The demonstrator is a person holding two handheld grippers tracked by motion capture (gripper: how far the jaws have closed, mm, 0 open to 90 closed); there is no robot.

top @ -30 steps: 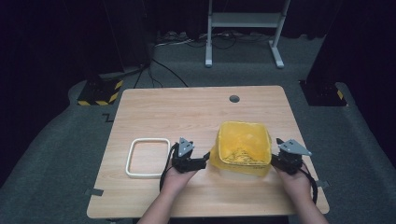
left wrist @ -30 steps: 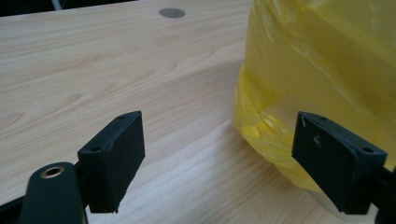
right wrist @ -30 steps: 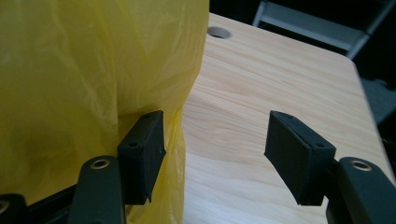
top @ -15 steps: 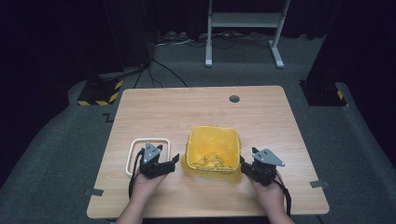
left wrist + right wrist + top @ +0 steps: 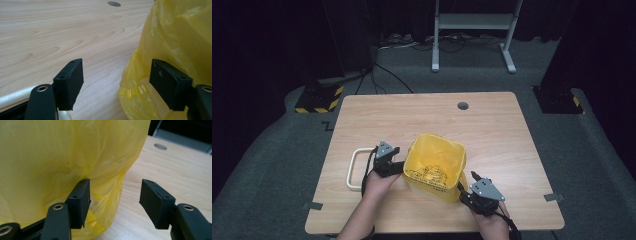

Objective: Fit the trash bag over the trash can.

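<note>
Yellow plastic bag (image 5: 435,167) stands open on the wooden table (image 5: 422,115), just beside a white frame (image 5: 354,169); left gripper (image 5: 116,82), jaws closing, and right gripper (image 5: 113,201) flank its sides, gaping, gripping nothing; grasping remains.

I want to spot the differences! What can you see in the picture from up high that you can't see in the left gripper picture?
High view: both hands, the left gripper and right gripper on either side of the yellow bag, the stuff inside the bag, and the dark floor with a metal stand.

Left gripper view: the two black fingers close up, standing apart, one against the bag's crinkly plastic.

Both: the yellow bag, the wooden table, its round hole and the white frame.
</note>
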